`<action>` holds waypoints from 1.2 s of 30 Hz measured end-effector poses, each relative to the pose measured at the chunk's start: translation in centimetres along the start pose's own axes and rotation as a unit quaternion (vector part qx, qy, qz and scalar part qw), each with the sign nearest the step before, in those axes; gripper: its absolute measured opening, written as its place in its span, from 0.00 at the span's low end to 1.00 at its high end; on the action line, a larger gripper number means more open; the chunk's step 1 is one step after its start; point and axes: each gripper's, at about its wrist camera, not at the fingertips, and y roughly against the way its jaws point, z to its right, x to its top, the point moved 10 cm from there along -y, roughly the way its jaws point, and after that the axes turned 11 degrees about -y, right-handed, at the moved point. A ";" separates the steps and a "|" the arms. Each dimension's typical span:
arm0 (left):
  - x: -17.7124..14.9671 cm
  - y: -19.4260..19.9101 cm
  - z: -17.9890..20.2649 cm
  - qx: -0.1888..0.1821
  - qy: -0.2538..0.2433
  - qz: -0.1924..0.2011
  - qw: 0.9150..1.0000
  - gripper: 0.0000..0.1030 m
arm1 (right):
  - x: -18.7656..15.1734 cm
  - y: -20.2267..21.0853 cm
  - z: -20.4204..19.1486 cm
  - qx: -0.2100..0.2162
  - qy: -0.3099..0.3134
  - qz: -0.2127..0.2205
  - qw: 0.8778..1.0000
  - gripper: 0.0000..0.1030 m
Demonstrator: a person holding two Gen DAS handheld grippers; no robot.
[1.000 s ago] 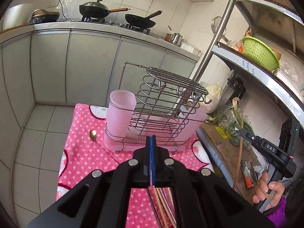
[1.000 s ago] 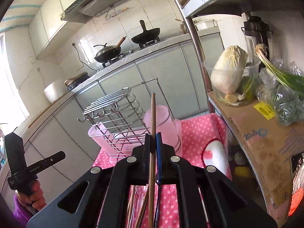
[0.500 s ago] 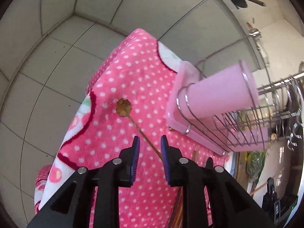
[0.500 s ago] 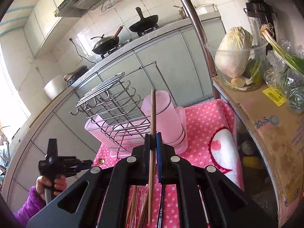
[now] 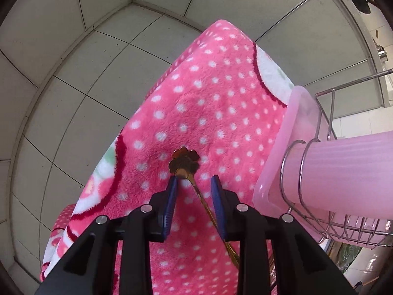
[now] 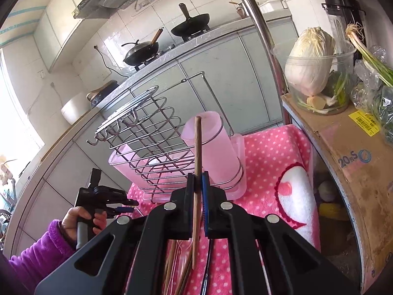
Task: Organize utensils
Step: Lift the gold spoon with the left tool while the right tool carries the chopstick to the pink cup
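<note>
Left gripper [image 5: 192,184] pointed steeply down over the pink dotted cloth [image 5: 221,93], jaws partway apart and opening. Gold flower-headed spoon [image 5: 184,163] lies flat on the cloth; its thin handle runs back between the pads, untouched by them. Right gripper [image 6: 197,179] clamped tight on one wooden chopstick [image 6: 197,147], held upright. More chopsticks [image 6: 172,265] lie on the cloth beneath it. Beyond: wire utensil rack [image 6: 147,147] on its pink tray, pink cup [image 6: 211,147] at its end.

Left claw [image 5: 194,180] opening astride gold spoon [image 5: 184,162].
</note>
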 end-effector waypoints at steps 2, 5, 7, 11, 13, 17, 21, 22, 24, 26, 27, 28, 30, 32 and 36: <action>0.2 -0.1 0.7 0.028 -0.018 0.002 0.999 0.29 | 0.0 -0.1 -0.2 0.004 0.001 0.001 1.000 0.06; 0.3 -0.3 2.0 0.084 -0.088 0.022 0.992 0.29 | -0.1 -0.1 -0.2 0.008 0.000 0.000 1.000 0.06; 0.1 -0.1 2.7 0.117 -0.132 0.033 0.984 0.22 | -0.1 0.0 0.0 0.007 0.000 0.000 1.000 0.06; -0.4 0.4 3.1 0.119 -0.176 0.044 0.976 0.07 | 0.3 0.6 0.7 0.005 -0.006 0.007 1.000 0.06; -0.8 0.9 2.9 0.100 -0.170 0.038 0.980 0.02 | 0.3 0.8 0.9 0.004 -0.008 0.007 1.000 0.06; -1.0 2.5 1.9 0.072 -0.186 0.047 0.979 0.00 | 0.1 1.3 0.8 0.004 -0.002 0.010 1.000 0.06; -2.9 3.0 2.1 0.043 -0.200 0.027 0.979 0.00 | 0.0 1.6 0.4 0.007 0.000 0.012 1.000 0.06; -3.3 2.9 2.1 0.037 -0.200 0.021 0.979 0.00 | 0.0 1.7 0.4 0.007 0.001 0.012 1.000 0.06; -3.8 3.3 2.5 0.019 -0.190 0.020 0.981 0.00 | 0.0 1.8 0.1 0.007 0.004 0.012 1.000 0.06; -4.1 4.3 2.8 -0.011 -0.184 0.034 0.982 0.00 | 0.0 2.1 -0.2 0.006 0.010 0.014 1.000 0.06; -4.2 5.2 3.1 -0.028 -0.184 0.047 0.981 0.00 | 0.0 2.2 -0.4 0.005 0.013 0.015 1.000 0.06; -4.5 6.2 3.4 -0.045 -0.184 0.061 0.980 0.00 | 0.0 2.3 -0.5 0.003 0.015 0.017 1.000 0.06; -4.9 8.2 3.9 -0.072 -0.185 0.089 0.976 0.00 | 0.1 2.6 -0.8 0.003 0.017 0.019 1.000 0.06; -5.1 10.5 4.6 -0.086 -0.195 0.121 0.970 0.00 | 0.3 2.9 -1.2 0.004 0.020 0.024 1.000 0.06; -5.2 15.8 6.2 -0.109 -0.221 0.191 0.950 0.00 | 0.9 3.8 -2.2 0.003 0.030 0.037 0.999 0.06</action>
